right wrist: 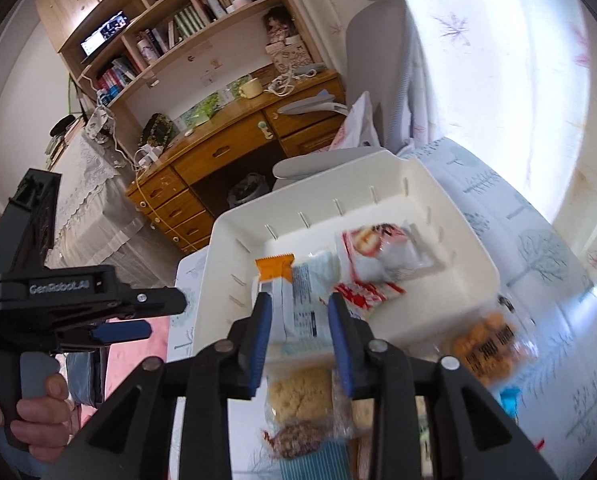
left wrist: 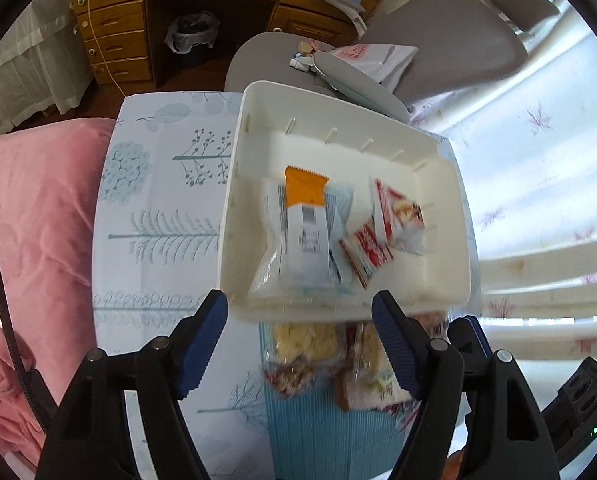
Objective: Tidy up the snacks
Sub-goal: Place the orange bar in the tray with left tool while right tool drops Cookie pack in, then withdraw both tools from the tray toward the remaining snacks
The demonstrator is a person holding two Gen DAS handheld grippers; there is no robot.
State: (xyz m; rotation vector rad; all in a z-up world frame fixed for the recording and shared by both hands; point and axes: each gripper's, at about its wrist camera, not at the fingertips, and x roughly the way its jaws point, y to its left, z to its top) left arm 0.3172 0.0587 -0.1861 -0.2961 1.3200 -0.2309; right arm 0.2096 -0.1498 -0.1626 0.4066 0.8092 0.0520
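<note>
While both jaws gape, white bin [left wrist: 446,280] rim near, snacks [left wrist: 310,344] below.

The brand "GenRobot.AI" is printed in pale letters on the black body of the left gripper [right wrist: 138,314], as seen from the right wrist camera. Dark lettering is carried on the clear snack bag of orange pieces [right wrist: 486,344] and barcode-style print on the orange-and-white snack packet [left wrist: 304,216] in the white bin [left wrist: 338,96], but none of it can be read.
</note>
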